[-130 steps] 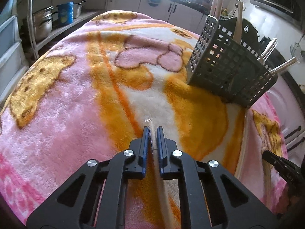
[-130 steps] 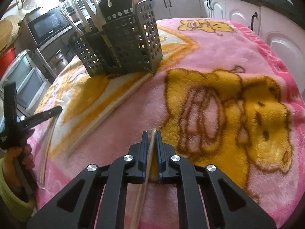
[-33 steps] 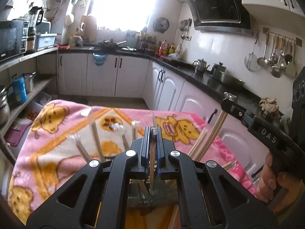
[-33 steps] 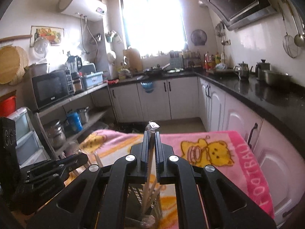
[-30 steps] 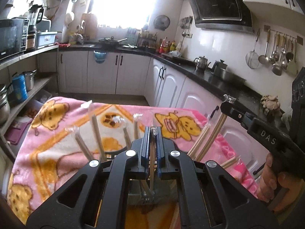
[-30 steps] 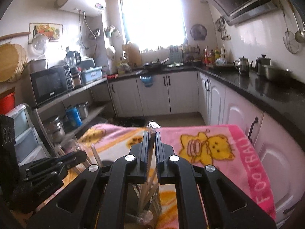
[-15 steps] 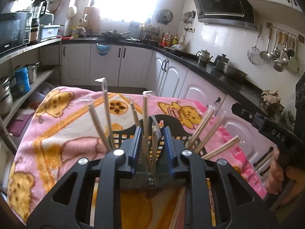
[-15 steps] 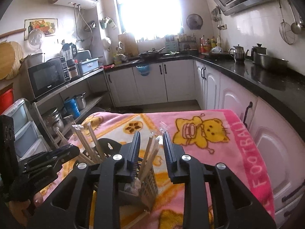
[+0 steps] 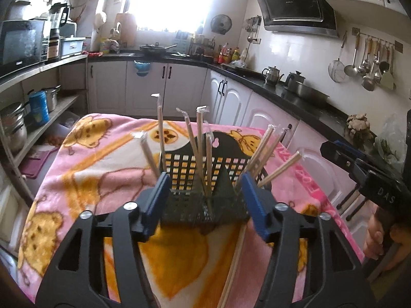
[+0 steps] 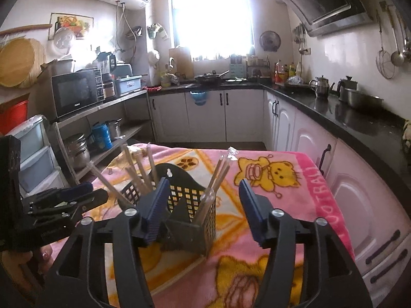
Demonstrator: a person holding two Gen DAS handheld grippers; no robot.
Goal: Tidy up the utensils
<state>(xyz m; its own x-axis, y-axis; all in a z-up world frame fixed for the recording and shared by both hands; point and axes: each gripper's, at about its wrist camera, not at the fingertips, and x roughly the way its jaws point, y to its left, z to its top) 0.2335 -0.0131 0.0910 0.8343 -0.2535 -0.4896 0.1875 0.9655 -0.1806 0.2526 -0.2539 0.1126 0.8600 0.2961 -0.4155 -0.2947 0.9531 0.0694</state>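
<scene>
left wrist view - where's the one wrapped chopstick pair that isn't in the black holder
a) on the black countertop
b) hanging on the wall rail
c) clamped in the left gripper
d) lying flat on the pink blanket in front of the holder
d) One wrapped chopstick pair lies flat on the pink blanket, running from the black holder toward the camera, below the right-hand finger of the empty, open left gripper.

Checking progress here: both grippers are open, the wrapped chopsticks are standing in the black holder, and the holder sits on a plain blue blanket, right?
Not quite: the blanket is pink with yellow cartoon animals, as the right wrist view shows. The left gripper, the right gripper, the wrapped chopsticks and the black holder are as you said.
</scene>
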